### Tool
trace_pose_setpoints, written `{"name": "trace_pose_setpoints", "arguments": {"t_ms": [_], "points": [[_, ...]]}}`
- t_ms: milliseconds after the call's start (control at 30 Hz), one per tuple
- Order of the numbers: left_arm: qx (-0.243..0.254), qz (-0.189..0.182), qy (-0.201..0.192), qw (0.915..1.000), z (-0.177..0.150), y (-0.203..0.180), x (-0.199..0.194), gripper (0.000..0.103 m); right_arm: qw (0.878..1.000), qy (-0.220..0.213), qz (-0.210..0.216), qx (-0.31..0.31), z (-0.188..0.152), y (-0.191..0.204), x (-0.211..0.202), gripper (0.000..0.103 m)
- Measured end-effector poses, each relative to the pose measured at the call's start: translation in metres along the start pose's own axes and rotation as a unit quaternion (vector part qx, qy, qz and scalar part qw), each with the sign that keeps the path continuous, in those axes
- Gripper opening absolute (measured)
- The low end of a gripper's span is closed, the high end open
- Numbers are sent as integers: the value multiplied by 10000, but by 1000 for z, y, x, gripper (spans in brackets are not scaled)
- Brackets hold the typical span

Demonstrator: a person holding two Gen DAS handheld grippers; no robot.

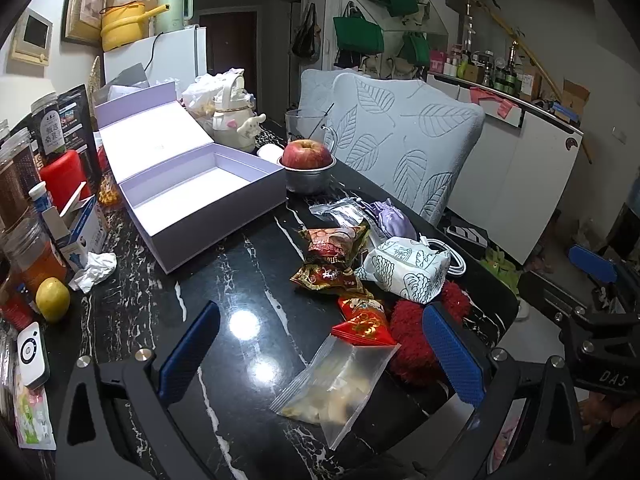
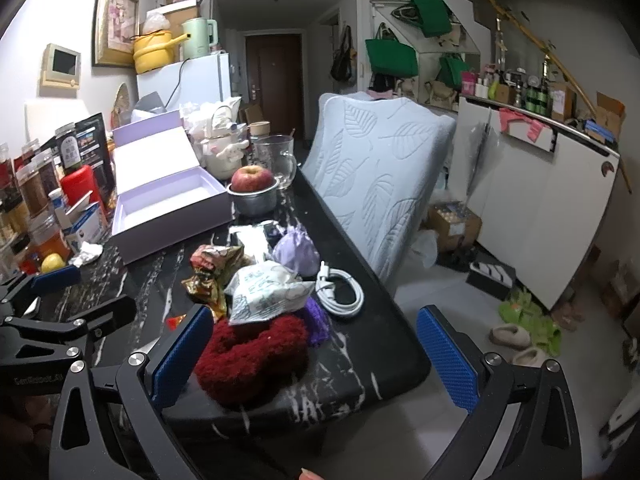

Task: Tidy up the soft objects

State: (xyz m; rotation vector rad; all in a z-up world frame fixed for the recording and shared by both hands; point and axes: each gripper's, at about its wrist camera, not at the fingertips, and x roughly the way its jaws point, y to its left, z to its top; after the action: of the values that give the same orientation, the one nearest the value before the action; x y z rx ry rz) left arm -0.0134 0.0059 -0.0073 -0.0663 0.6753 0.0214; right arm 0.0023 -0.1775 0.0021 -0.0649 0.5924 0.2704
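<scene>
A pile of soft things lies on the black marble table (image 1: pixel 240 280): a dark red fuzzy item (image 2: pixel 252 356), a white patterned pouch (image 2: pixel 264 292), a lilac drawstring bag (image 2: pixel 296 248), snack packets (image 1: pixel 332 248) and a clear zip bag (image 1: pixel 340 384). An open lilac box (image 1: pixel 200 196) stands behind them, empty. My left gripper (image 1: pixel 320 352) is open above the zip bag. My right gripper (image 2: pixel 316 356) is open, its left finger beside the red fuzzy item (image 1: pixel 412 344).
An apple in a metal bowl (image 1: pixel 308 168), a glass mug (image 2: pixel 278 160) and a white cable (image 2: pixel 340 292) share the table. Jars, a lemon (image 1: pixel 52 300) and cartons crowd the left side. A leaf-patterned chair back (image 2: pixel 372 184) stands at the table's right edge.
</scene>
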Motion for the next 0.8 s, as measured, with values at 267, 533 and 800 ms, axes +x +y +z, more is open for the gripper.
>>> {"name": "trace_pose_setpoints", "arguments": {"t_ms": [267, 533, 800], "points": [[-25, 11, -23, 10000, -2, 2, -4, 103, 10000, -33, 4, -73, 1, 5, -5, 103], [-33, 18, -39, 10000, -3, 3, -6, 103, 9999, -43, 8, -90, 1, 4, -6, 103], [-41, 31, -48, 10000, -5, 3, -10, 103, 9999, -40, 40, -93, -2, 4, -6, 103]]}}
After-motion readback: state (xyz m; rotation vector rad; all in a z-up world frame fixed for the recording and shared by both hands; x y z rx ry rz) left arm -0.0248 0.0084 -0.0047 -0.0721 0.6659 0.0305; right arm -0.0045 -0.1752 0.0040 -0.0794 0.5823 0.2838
